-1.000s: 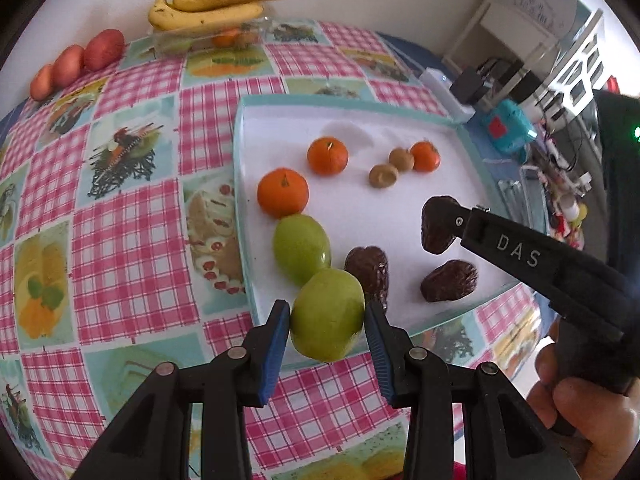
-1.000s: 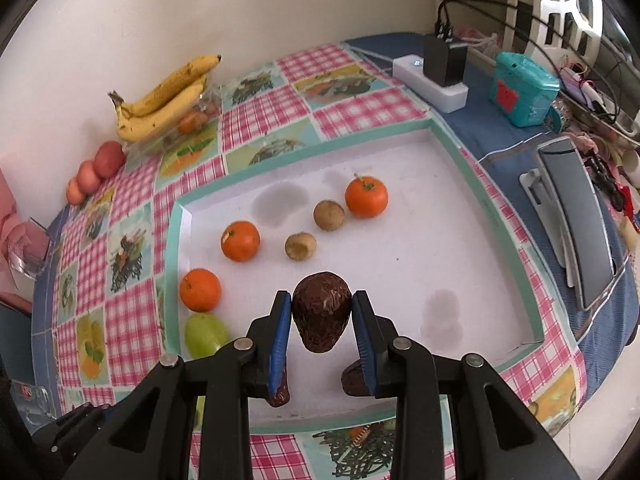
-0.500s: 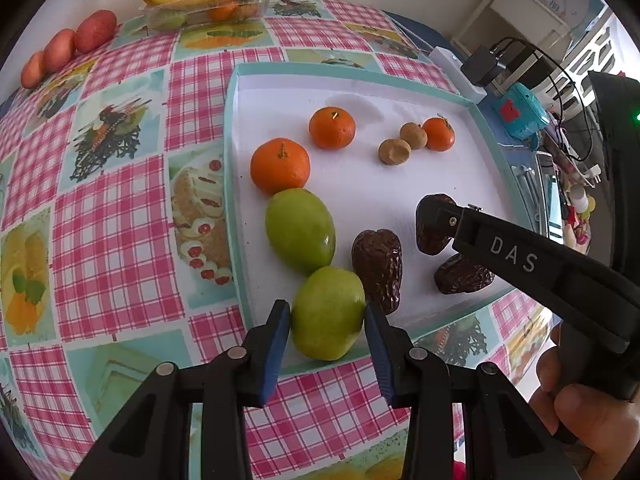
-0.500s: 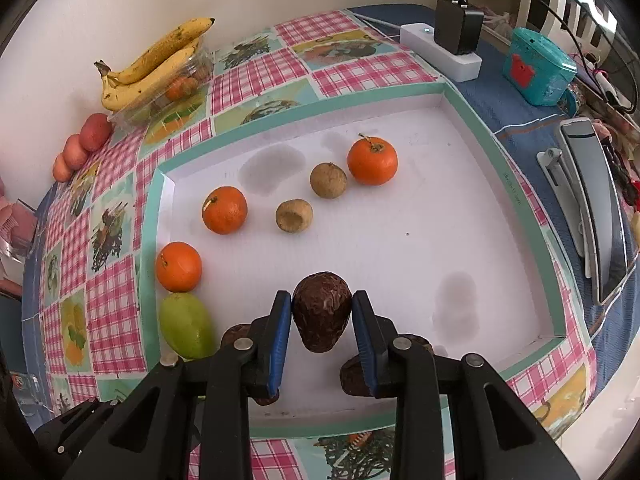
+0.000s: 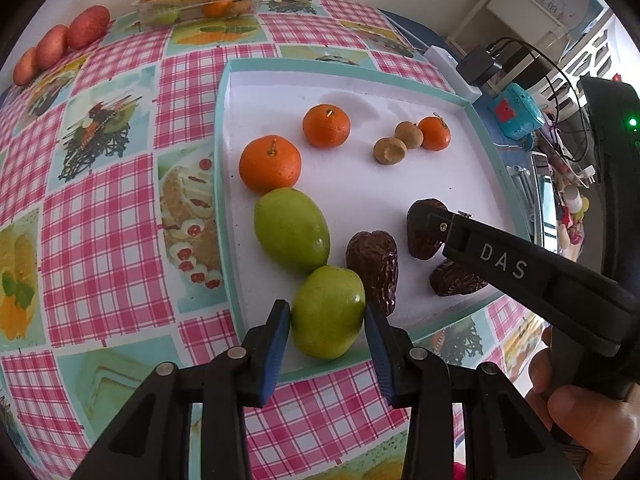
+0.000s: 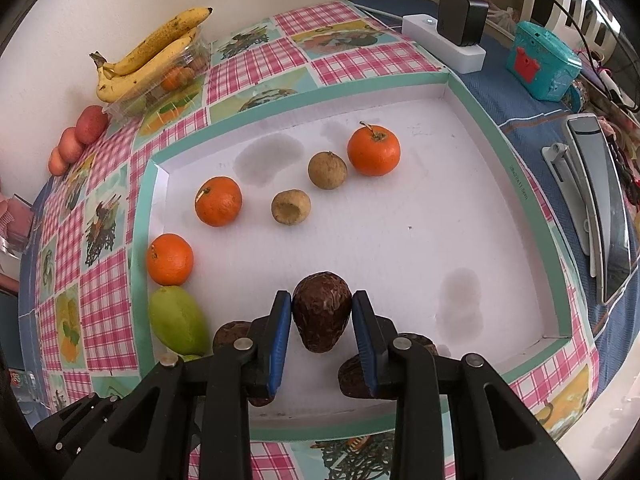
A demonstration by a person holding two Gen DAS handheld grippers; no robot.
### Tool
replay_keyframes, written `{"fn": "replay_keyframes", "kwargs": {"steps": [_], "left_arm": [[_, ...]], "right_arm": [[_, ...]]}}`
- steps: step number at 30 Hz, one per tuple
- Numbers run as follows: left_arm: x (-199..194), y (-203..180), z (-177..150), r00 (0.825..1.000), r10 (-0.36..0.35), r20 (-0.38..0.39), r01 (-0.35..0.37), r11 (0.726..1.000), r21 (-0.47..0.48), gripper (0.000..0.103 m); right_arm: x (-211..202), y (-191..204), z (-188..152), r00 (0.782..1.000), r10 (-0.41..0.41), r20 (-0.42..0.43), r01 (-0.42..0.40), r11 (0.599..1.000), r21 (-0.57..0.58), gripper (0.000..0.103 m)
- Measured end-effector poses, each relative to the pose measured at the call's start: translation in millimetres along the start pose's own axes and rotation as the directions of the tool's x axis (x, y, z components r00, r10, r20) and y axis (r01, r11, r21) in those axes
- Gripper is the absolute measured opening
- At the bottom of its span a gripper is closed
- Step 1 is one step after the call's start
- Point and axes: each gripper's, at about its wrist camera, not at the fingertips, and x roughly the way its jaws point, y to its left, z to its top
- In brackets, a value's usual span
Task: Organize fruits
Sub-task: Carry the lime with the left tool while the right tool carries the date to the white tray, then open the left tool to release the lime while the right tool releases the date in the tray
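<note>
L tongs (image 5: 326, 338) clamped on green fruit (image 5: 328, 312), long axis upright; R tongs (image 6: 322, 322) gripping brown date (image 6: 322, 306) above tray (image 6: 516, 152).

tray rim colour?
Pale teal-green tray rim around a white floor; clearest in the right wrist view.

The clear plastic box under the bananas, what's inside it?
Through the clear box wall, an orange fruit and something green show. The bananas lie across its top and hide the rest, so a full count is not possible.
</note>
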Motion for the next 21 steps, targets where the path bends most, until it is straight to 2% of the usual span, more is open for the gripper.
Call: {"fn": "replay_keyframes", "kwargs": {"steps": [10,13,21], "left_arm": [[-3,0,2,1.0,0.021,-0.002,-0.021,1.0,0.006,0.045],[-7,1,2,1.0,0.029,0.005,-0.029,1.0,0.004,0.051],[-25,5,0,0.998,0.042,0.049,-0.041,0.999,-0.008,0.051]], "right_arm": [[0,0,1,1.0,-0.003,-0.002,0.003,1.0,-0.008,0.033],[0,1,1,1.0,-0.005,-0.001,0.005,1.0,-0.012,0.033],[-6,-1,-1,1.0,-0.003,0.013,0.004,1.0,-0.016,0.034]]}}
